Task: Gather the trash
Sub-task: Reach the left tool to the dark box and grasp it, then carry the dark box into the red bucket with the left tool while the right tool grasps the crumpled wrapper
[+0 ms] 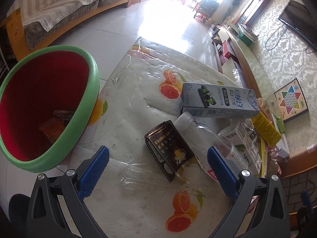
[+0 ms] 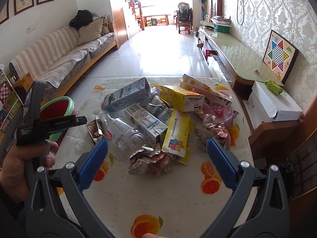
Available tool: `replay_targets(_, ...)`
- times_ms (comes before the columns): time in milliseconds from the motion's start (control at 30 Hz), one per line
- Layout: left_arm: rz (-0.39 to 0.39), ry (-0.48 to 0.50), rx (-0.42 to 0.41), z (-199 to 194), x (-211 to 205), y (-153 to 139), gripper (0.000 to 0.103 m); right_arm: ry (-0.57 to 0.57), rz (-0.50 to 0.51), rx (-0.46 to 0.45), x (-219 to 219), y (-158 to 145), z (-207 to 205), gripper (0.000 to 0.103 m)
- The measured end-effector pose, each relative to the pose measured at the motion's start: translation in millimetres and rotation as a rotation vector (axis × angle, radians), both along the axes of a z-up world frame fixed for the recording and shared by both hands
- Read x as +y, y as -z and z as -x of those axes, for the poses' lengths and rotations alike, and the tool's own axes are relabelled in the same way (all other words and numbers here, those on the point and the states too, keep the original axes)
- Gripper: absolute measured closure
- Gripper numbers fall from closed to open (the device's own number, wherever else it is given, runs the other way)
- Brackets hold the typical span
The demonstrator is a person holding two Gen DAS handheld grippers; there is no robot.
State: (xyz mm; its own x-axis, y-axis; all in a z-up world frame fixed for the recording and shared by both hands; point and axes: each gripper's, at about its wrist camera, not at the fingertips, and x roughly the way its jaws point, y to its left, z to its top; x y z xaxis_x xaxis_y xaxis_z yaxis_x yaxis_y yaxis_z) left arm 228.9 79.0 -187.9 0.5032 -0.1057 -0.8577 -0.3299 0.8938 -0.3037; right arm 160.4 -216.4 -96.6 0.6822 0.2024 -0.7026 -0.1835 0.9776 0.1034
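While both pairs of tongs hang above the table with nothing between their blue pads, the left gripper point(image 1: 158, 163) stands spread wide over the table's left part. A dark, flattened cigarette pack point(image 1: 170, 151) lies on the table point(image 1: 126, 119) just ahead of it, in the gap between the fingertips and nearer the right-hand one. Touching the pack's far corner is a clear plastic bottle point(image 1: 195, 126), which runs under the right-hand pad. Beyond the bottle, a grey toothpaste box point(image 1: 219, 101) rests toward the far edge. Off the table's left edge stands the bin point(image 1: 47, 107), green-rimmed and red inside, with some scraps at its bottom.

The right gripper point(image 2: 157, 153) is likewise spread wide, over the near half of the table point(image 2: 150, 194). A crumpled foil wrapper point(image 2: 148, 160) lies just ahead of it, between the fingertips. Behind the wrapper sits the heap: a yellow medicine box point(image 2: 179, 138) touching it, a white carton point(image 2: 146, 122) and the plastic bottle point(image 2: 120, 131) to its left, the toothpaste box point(image 2: 127, 96) and another yellow box point(image 2: 182, 98) toward the far edge. A pink wrapper point(image 2: 217, 109) lies at the heap's right side. At the table's left edge, the person's left hand point(image 2: 21, 158) grips the other tool's handle, with the bin point(image 2: 57, 109) beyond it.
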Motion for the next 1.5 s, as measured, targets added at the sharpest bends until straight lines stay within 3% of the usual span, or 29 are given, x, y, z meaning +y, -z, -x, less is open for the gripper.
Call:
replay_targets(100, 0.009, -0.054, 0.043, -10, -2, 13, 0.010, 0.026, -0.020, 0.002, -15, 3, -1, 0.005)
replay_targets(233, -0.001, -0.083, 0.093, -20, -11, 25, 0.023, 0.051, -0.037, 0.002, -28, 5, -3, 0.005)
replay_targets(400, 0.001, -0.098, 0.130, -28, -19, 37, 0.029, 0.067, -0.052, 0.014, -42, 12, -4, 0.005)
replay_targets(600, -0.094, -0.052, 0.132, -37, -40, 40, 0.031, 0.078, -0.071, 0.032, -50, 20, -7, 0.005)
replay_targets(667, -0.151, -0.024, 0.136, -38, -43, 39, 0.043, 0.080, -0.071, 0.025, -51, 19, -6, 0.005)
replay_targets(733, -0.164, 0.002, 0.133, -38, -44, 35, 0.070, 0.079, -0.073, 0.026, -51, 19, -6, 0.005)
replay_targets(767, -0.165, 0.018, 0.134, -37, -44, 34, 0.073, 0.079, -0.075, 0.026, -51, 19, -6, 0.005)
replay_targets(1000, -0.162, 0.087, 0.092, -23, -34, 24, 0.078, 0.055, -0.066, 0.036, -41, 23, -7, 0.005)
replay_targets(1200, -0.217, 0.147, 0.003, -8, -38, -7, 0.078, 0.013, -0.068, 0.069, -23, 31, -7, 0.005)
replay_targets(1500, -0.235, 0.201, -0.090, 21, -37, -39, 0.078, -0.055, 0.008, 0.134, 24, 70, -18, 0.005)
